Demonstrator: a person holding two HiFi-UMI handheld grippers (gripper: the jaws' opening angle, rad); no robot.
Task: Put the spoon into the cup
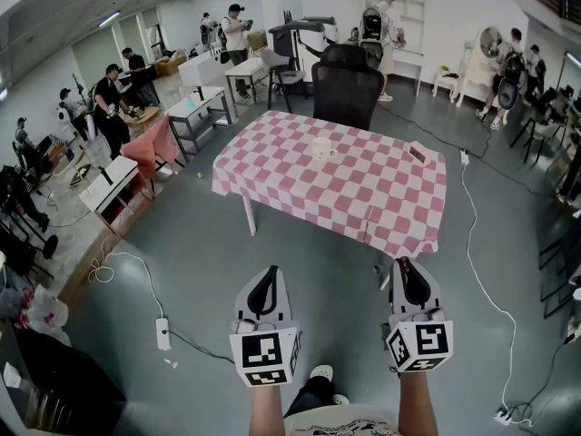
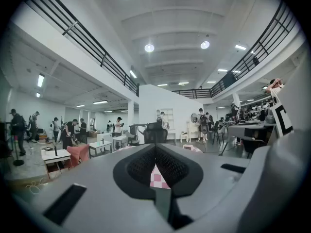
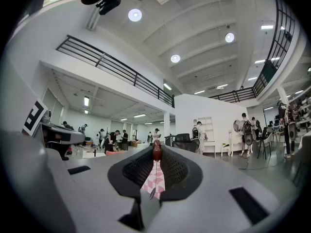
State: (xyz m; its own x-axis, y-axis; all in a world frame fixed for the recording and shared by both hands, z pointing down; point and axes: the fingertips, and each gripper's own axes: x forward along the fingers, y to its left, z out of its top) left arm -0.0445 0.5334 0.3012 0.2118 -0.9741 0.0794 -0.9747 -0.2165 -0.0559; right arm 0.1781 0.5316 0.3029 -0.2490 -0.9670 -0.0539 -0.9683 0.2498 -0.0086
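Observation:
A white cup [image 1: 322, 149] stands near the middle of a table with a pink-and-white checked cloth [image 1: 381, 198], well ahead of me across open floor. Both grippers are held level at the bottom of the head view, far short of the table. My right gripper [image 1: 408, 275] [image 3: 156, 149] is shut on a spoon [image 3: 156, 152]. Its brown end sticks up between the fingertips, and its thin metal stem runs down between the jaws. My left gripper [image 1: 264, 289] [image 2: 155, 147] is shut at the tips with nothing in it.
A small flat object [image 1: 418, 153] lies on the table's right side. A black office chair [image 1: 347, 84] stands behind the table. Cables and a power strip [image 1: 162, 333] lie on the grey floor. Desks and several people fill the back and left.

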